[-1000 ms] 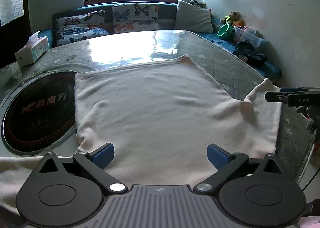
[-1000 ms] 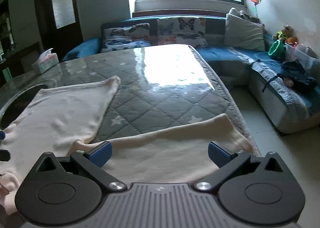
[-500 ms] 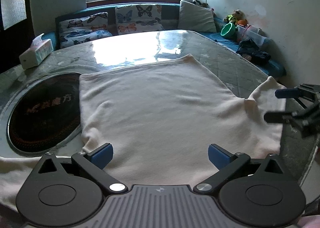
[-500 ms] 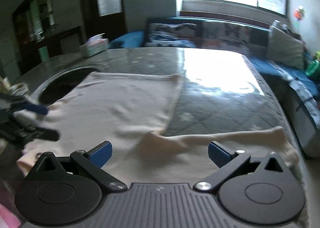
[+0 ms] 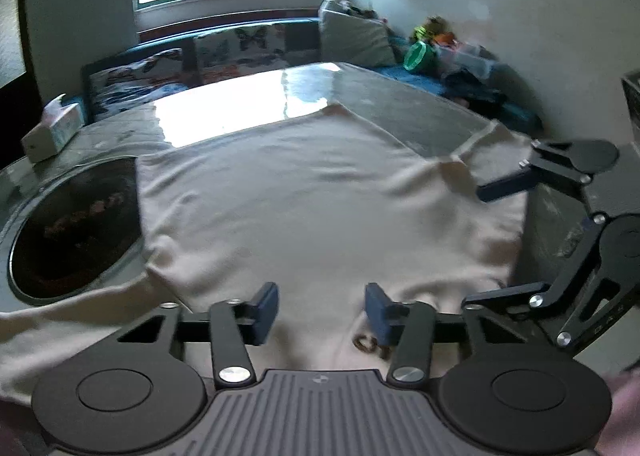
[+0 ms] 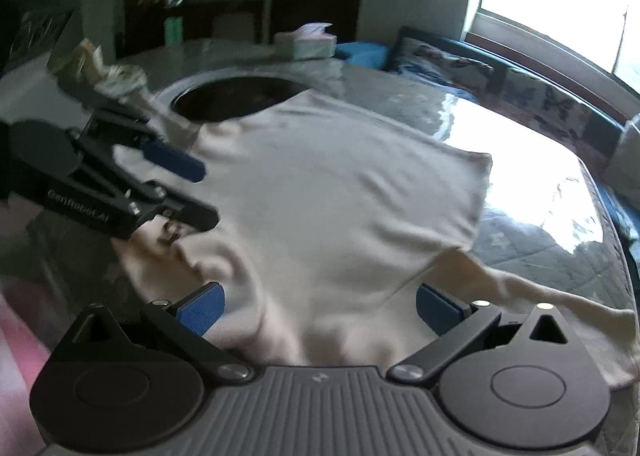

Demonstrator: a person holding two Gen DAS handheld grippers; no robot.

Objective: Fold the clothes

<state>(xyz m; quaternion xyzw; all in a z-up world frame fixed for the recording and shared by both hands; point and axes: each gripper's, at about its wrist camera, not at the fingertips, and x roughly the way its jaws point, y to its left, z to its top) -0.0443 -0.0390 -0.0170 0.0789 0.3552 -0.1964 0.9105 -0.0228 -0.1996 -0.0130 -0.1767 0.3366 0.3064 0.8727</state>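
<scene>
A cream shirt (image 5: 304, 200) lies spread flat on the quilted table, sleeves out to both sides; it also shows in the right wrist view (image 6: 340, 208). My left gripper (image 5: 321, 310) hovers low over the shirt's near edge by the collar, its jaws partly closed with a gap and nothing between them. My right gripper (image 6: 318, 306) is open wide over the shirt's side near the sleeve; it shows at the right in the left wrist view (image 5: 500, 240). The left gripper shows at the left in the right wrist view (image 6: 196, 192).
A round dark inset (image 5: 72, 228) sits in the table (image 5: 420, 108) under the shirt's left side. A tissue box (image 5: 52, 132) stands at the far left. A cushioned sofa (image 5: 248, 48) with toys and a green bowl (image 5: 418, 56) lines the far wall.
The left jaws have narrowed from wide open to a smaller gap. The right gripper has swung round to the left and now faces across the shirt toward the left gripper.
</scene>
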